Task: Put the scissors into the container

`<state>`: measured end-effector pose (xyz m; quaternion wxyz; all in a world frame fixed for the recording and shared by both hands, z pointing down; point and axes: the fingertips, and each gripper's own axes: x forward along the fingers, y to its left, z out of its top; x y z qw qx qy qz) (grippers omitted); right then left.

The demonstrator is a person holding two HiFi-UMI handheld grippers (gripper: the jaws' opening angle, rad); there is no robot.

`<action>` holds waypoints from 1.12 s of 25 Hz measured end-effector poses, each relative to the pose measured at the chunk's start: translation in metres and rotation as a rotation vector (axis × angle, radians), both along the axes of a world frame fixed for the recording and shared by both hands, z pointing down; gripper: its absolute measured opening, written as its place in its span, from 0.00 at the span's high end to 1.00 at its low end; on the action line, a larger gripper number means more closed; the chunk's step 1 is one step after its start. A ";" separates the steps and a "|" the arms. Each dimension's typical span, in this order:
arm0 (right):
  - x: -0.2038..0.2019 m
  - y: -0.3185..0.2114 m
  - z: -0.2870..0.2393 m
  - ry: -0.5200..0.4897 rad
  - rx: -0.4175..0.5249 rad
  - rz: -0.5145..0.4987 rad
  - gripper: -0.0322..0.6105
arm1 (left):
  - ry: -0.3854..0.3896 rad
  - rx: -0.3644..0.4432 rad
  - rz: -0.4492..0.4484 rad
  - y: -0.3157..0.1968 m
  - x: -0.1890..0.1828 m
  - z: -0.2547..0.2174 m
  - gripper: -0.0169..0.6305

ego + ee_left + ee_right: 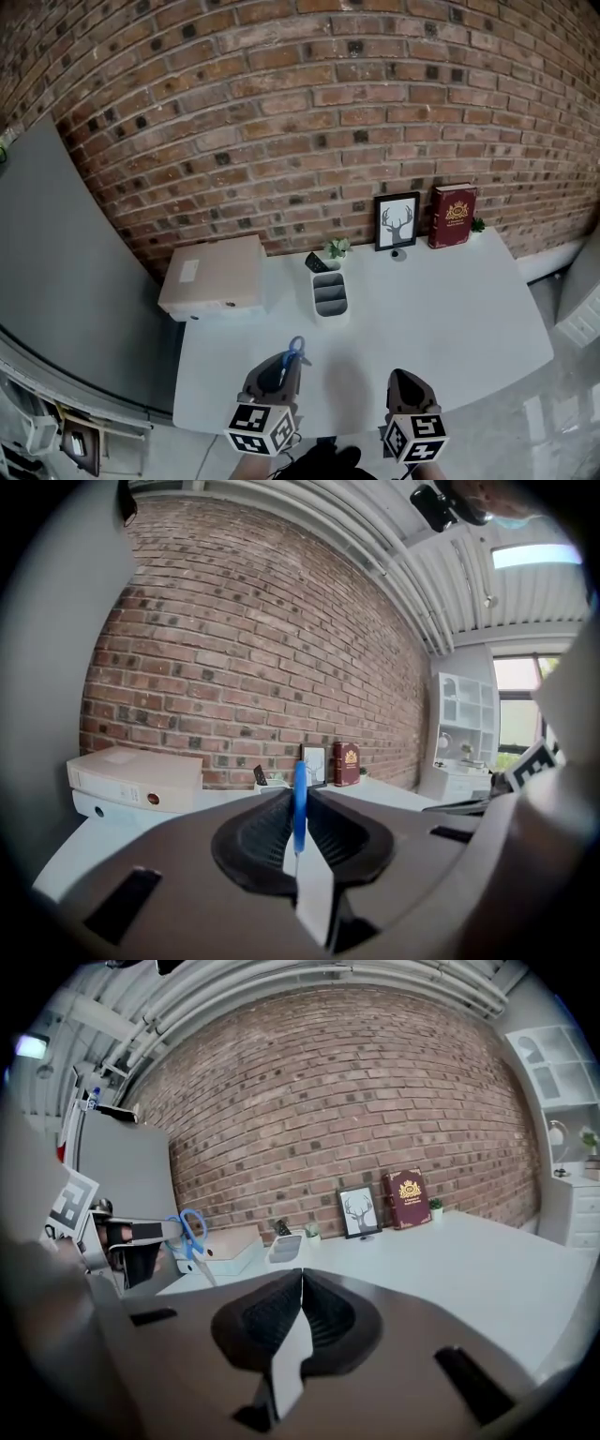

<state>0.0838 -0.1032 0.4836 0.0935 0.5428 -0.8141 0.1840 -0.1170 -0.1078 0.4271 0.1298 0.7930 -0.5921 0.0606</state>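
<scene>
Blue-handled scissors (294,349) stick out of my left gripper (284,367), which is shut on them above the near part of the white table. In the left gripper view the blue handle (300,803) stands edge-on between the jaws. The right gripper view shows the scissors (192,1235) at far left, held in the air. A white compartmented container (329,295) stands at mid-table, beyond the left gripper; it also shows as a small white container (285,1248). My right gripper (410,384) is shut with nothing in it, near the table's front edge.
A beige box file (212,276) lies at the table's left end. A deer picture (397,220), a red book (453,215) and a small plant (337,247) stand along the brick wall. A dark object (316,262) sits behind the container.
</scene>
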 end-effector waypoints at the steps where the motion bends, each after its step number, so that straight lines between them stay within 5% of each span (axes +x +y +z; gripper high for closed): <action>1: 0.001 0.000 0.000 0.003 0.002 -0.001 0.95 | -0.001 0.004 0.001 -0.002 0.000 -0.001 0.91; 28: 0.006 -0.032 0.011 0.045 -0.046 0.076 0.95 | -0.027 0.077 0.084 -0.107 0.000 -0.024 0.91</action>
